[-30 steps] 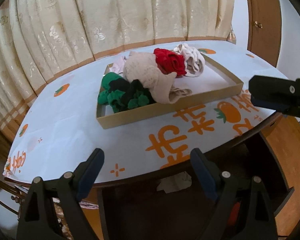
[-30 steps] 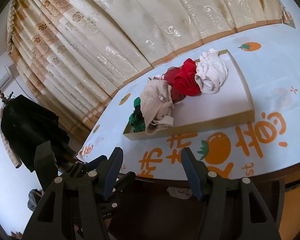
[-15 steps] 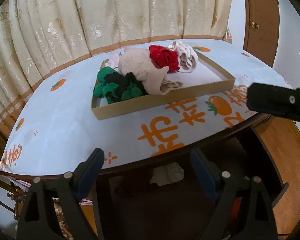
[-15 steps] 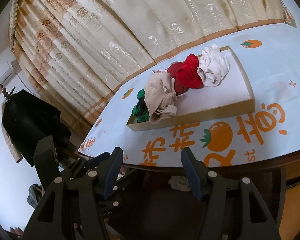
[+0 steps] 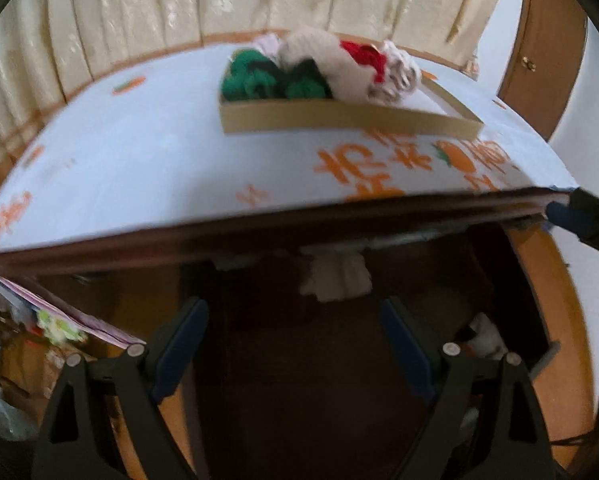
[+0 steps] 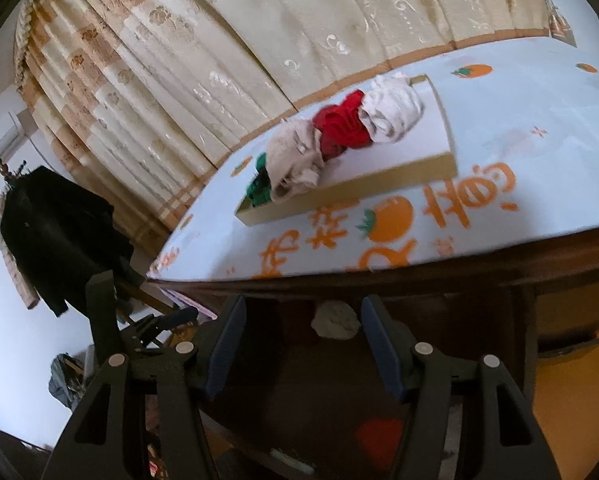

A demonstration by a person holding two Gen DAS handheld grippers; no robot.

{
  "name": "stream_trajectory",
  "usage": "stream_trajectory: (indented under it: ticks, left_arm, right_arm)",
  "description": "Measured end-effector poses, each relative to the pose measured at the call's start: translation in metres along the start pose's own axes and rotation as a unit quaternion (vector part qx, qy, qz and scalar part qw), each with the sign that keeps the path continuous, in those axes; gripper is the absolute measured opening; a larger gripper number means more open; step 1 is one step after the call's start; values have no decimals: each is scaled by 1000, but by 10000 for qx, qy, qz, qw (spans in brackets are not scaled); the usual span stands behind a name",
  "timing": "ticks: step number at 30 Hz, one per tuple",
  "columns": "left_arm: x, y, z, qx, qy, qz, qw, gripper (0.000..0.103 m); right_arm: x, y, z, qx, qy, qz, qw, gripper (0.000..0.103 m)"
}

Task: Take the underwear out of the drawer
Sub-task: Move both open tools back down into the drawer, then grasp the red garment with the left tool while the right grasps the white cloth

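Cream curtains (image 6: 299, 40) back a table (image 5: 139, 168) under a white, orange-printed cloth. Nearest, below the table edge, the left gripper (image 5: 293, 340) and right gripper (image 6: 301, 336) gape empty. Beyond the edge, a cardboard tray (image 6: 359, 194) on the tabletop holds the underwear (image 6: 339, 124), heaped green, beige, red, white.

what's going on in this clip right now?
A person holds two grippers in front of a table. Both the left gripper and the right gripper are open and empty, pointing at a pale cloth bundle under the tabletop. A shallow cardboard tray of red, green and beige underwear sits on top, untouched.
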State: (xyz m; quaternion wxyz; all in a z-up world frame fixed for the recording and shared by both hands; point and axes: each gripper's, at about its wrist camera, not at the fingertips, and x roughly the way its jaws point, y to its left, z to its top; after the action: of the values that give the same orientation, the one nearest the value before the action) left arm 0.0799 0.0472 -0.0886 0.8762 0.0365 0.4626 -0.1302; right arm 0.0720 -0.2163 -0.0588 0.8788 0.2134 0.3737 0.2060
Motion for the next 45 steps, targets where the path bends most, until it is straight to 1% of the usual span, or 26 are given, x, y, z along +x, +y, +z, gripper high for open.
stream_trajectory:
  ticks: [1,4,6,10,12,15,18,19,21,23,24,25,26,27,28,30,32,35,38,42,45]
  left_arm:
    - [2,-4,-5,32,84,-131,9999,89]
    - [9,-16,-12,206,261,-318,9989,89]
    - [14,-27,-16,369,364,-339,9981,89]
    - [27,-45,-22,610,661,-355,9953,89]
    - [30,-50,-24,700,764,-410,9938,89]
    - [38,-64,-29,1024,938,-451,9893,89]
    - [45,-77,-29,1322,1081,-560,9837,89]
    - [49,-82,-29,1437,1139,-620,9811,89]
    - [58,-89,-29,1502,1336,-780,9765,89]
    - [70,-98,-27,1528,1611,-1058,9693,89]
    - [76,-104,-26,1568,1705,-1149,9660,89]
    - [80,-108,-25,1624,1774,-1161,9637,89]
    - [85,-115,-25,1719,1852,-1121,9610,89]
    - [88,-120,-24,1782,1889,-1110,9593,89]
    - [95,-127,-25,1876,1977,-1122,9556,89]
    - [102,-135,-27,1993,2145,-1139,9494,89]
    - [110,-144,-31,2159,2342,-1136,9411,89]
    - [121,-154,-37,2380,2573,-1082,9303,89]
    - [127,-160,-39,2467,2653,-1053,9261,89]
    - [132,-167,-41,2446,2844,-1288,9180,89]
    - [137,-174,-43,2532,2917,-1312,9130,89]
  right_arm:
    - [-1,-2,-4,-38,33,-67,10000,63]
    - [-9,-6,-19,-198,135,-388,9990,63]
    - [-15,-13,-27,-183,171,-585,9980,63]
    - [-25,-31,-43,34,297,-808,9963,63]
    - [-26,-41,-53,73,440,-960,9944,63]
    - [-22,-50,-63,54,636,-1164,9911,63]
    - [-11,-54,-69,8,833,-1200,9893,63]
    - [-7,-54,-70,-78,907,-1279,9876,63]
    - [0,-54,-72,-205,1036,-1398,9845,63]
    - [5,-59,-72,-174,1206,-1429,9822,63]
    - [9,-63,-73,-146,1329,-1449,9804,63]
    - [12,-65,-73,-142,1418,-1465,9789,62]
    - [16,-68,-74,-158,1506,-1484,9773,58]
    - [20,-70,-75,-185,1616,-1492,9753,47]
    - [23,-71,-76,-186,1694,-1482,9742,40]
    - [27,-75,-79,-129,1798,-1454,9728,40]
    - [27,-78,-81,-93,1831,-1441,9724,40]
    - [28,-84,-82,-11,1936,-1510,9694,40]
    - [25,-88,-81,112,1965,-1462,9695,40]
    - [22,-87,-79,65,1940,-1424,9706,40]
    - [23,-88,-80,41,2002,-1423,9694,40]
